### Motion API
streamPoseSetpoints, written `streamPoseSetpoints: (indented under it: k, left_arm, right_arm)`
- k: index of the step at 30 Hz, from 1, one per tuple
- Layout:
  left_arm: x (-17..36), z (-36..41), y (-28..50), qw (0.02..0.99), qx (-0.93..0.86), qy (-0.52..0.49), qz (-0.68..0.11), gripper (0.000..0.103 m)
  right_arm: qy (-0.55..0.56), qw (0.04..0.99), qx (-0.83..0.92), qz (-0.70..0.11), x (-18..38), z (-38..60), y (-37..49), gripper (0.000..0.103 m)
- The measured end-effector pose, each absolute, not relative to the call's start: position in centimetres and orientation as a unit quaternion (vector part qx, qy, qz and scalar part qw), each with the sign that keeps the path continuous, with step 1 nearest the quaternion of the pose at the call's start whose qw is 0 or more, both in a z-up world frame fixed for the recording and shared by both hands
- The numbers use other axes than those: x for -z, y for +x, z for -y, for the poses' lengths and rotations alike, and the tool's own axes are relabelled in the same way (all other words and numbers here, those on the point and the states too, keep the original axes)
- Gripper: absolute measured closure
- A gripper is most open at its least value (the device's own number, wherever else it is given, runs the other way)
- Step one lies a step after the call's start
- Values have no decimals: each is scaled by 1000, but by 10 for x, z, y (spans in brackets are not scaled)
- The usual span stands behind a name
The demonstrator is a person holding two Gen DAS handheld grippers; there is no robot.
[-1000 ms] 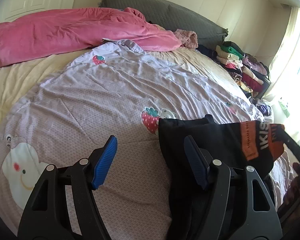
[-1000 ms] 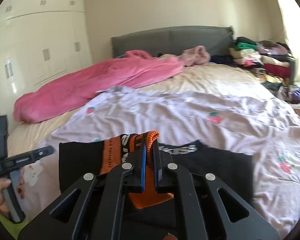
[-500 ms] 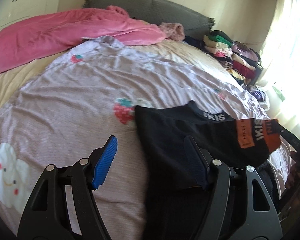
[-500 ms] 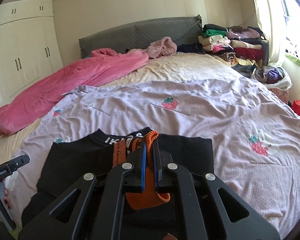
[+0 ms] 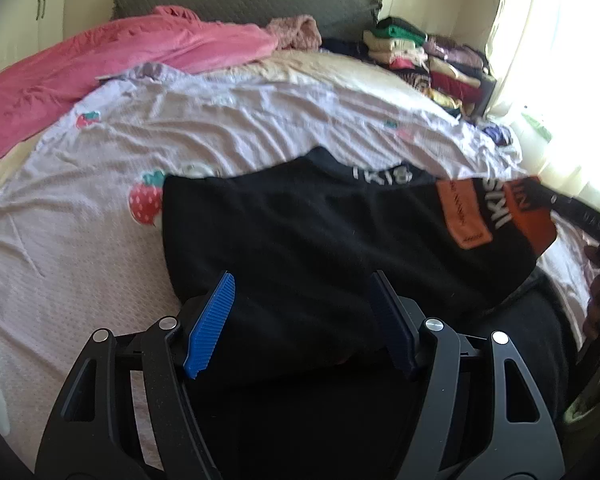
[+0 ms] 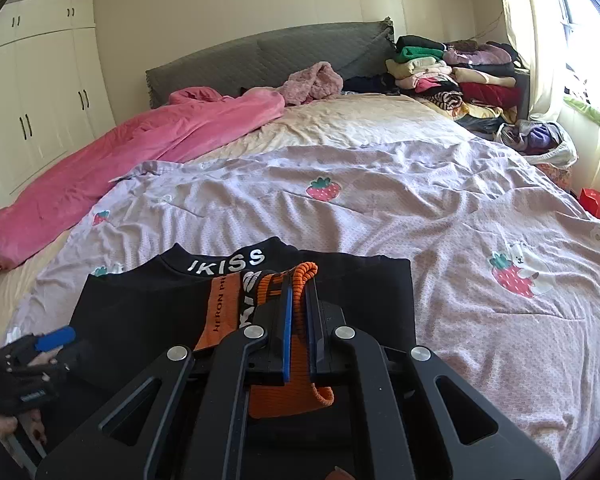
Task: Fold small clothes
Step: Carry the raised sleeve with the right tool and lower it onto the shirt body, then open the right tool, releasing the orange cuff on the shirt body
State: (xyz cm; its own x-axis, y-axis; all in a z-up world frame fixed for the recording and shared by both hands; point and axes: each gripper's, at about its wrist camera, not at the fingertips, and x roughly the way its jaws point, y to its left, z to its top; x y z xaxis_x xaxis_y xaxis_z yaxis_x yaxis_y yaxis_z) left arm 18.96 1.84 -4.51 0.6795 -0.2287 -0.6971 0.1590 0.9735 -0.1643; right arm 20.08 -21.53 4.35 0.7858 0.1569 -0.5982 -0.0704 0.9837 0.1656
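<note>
A black top [image 5: 300, 232] with a white "IKISS" collar [image 6: 226, 262] lies flat on the lilac strawberry blanket [image 6: 420, 208]. Its sleeve is folded across the body and ends in an orange ribbed cuff [image 6: 300, 280]. My right gripper [image 6: 298, 312] is shut on that cuff, just below the collar. In the left wrist view the cuff [image 5: 512, 216] shows at the right with the right gripper [image 5: 548, 200] on it. My left gripper [image 5: 302, 320] hangs open over the top's left side, its blue pads [image 5: 212, 320] apart and pressing nothing. The left gripper [image 6: 40, 352] appears at the lower left.
A pink duvet [image 6: 160, 148] lies along the left of the bed, and a grey headboard [image 6: 268, 56] stands behind. Stacked folded clothes [image 6: 452, 68] fill the back right corner, with a bag of clothes [image 6: 540, 140] near the window. White wardrobes [image 6: 40, 92] stand at left.
My left gripper has swung right and down, from above the blanket to above the black top. The right gripper carried the orange cuff inward over the top, whose collar now shows.
</note>
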Motion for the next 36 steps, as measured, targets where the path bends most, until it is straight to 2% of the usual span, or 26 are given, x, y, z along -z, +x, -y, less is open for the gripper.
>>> streamPoseSetpoints:
  k: [4, 18, 19, 21, 23, 25, 29, 30, 31, 36]
  left_arm:
    - [57, -17, 194, 906, 103, -42, -408, 42]
    - [57, -17, 193, 905, 104, -45, -409, 42]
    - [57, -17, 193, 905, 104, -46, -409, 42]
    - [55, -18, 192, 906, 105, -49, -407, 42]
    - [50, -19, 190, 907, 108, -56, -403, 42]
    - [40, -20, 185, 914, 108, -58, -387, 42]
    - [24, -12, 176, 926, 119, -46, -356, 42]
    - [25, -10, 177, 924, 125, -45, -358, 45]
    - [27, -8, 179, 922, 128, -43, -363, 49]
    - [57, -1, 194, 897, 119, -17, -425, 49]
  right_arm:
    - [60, 942, -53, -325, -42, 216, 202, 98]
    - [53, 928, -5, -369, -12, 223, 217, 98]
    - [57, 926, -3, -374, -11, 225, 218, 96]
    - [60, 926, 2, -373, -11, 226, 215, 87]
    - [58, 929, 3, -365, -15, 227, 210, 73]
    - [52, 932, -5, -358, -18, 224, 204, 69]
    - [37, 937, -37, -346, -25, 210, 192, 69]
    - [35, 936, -53, -347, -25, 204, 190, 69]
    - [30, 934, -70, -349, -25, 197, 189, 69]
    - [-12, 926, -117, -358, -22, 159, 186, 69]
